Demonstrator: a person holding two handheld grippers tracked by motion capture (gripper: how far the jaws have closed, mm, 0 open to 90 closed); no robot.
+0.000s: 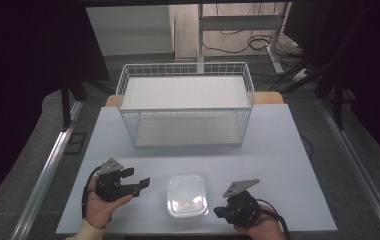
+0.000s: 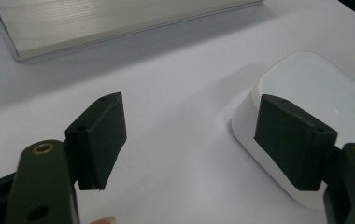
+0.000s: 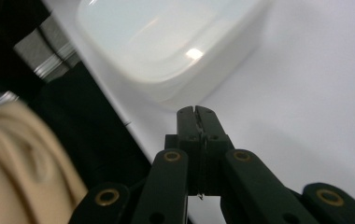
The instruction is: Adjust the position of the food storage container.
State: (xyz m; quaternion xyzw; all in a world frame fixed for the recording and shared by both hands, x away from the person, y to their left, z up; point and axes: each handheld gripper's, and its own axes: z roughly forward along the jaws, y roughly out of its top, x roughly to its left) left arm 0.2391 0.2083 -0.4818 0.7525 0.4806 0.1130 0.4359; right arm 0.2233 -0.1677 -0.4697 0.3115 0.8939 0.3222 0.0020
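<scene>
At the tabletop's (image 1: 278,150) near edge | lidded white container (image 1: 187,196) lies between your tools | left tool (image 1: 137,184) gaping, right tool (image 1: 219,212) pinched together, empty | risk: closed tip nudges container off edge.

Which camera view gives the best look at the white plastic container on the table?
The high view: it shows the whole white plastic container with its lid, lying between both grippers. The left gripper view shows one rounded end of it behind a jaw; the right gripper view shows it close but blurred and cut off.
</scene>
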